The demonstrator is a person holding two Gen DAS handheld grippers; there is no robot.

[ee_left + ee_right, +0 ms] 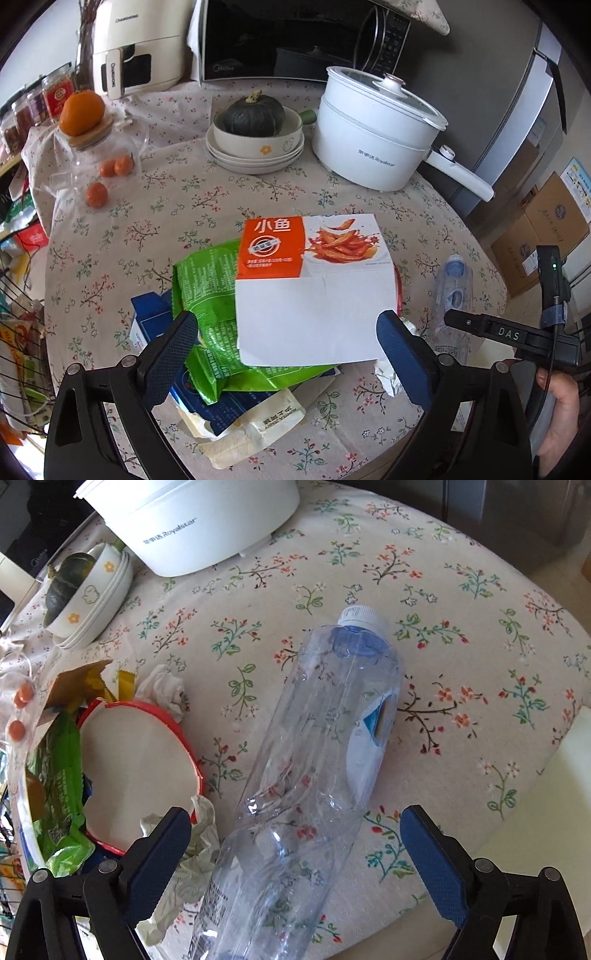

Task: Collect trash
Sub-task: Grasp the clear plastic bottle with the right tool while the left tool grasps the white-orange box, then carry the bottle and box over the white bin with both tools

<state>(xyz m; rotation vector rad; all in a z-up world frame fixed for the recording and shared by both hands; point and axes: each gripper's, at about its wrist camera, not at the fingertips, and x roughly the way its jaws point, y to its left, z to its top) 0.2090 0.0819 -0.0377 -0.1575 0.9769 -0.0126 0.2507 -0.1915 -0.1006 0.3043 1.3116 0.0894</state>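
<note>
A heap of trash lies on the floral tablecloth (pixel 184 206): a white and orange snack box (pixel 310 291) on top of a green foil wrapper (pixel 207 291), blue packaging (pixel 151 314) and a cream paper bag (pixel 255 424). My left gripper (pixel 288 350) hovers open over the heap, its fingers either side of the box's near edge. An empty clear plastic bottle (pixel 321 760) with a white cap lies on its side; it also shows in the left wrist view as the bottle (pixel 452 295). My right gripper (pixel 295 853) is open, astride the bottle's lower body. Crumpled tissue (pixel 184 878) lies by the left finger.
A white electric pot (pixel 373 133) and stacked bowls (pixel 255 147) holding a dark squash stand behind. A glass jar (pixel 99 155) with an orange on top, a microwave (pixel 295 40) and an air fryer (pixel 136 48) line the back. A red-rimmed paper bowl (pixel 136 764) sits beside the bottle. The table edge (pixel 554 738) is right.
</note>
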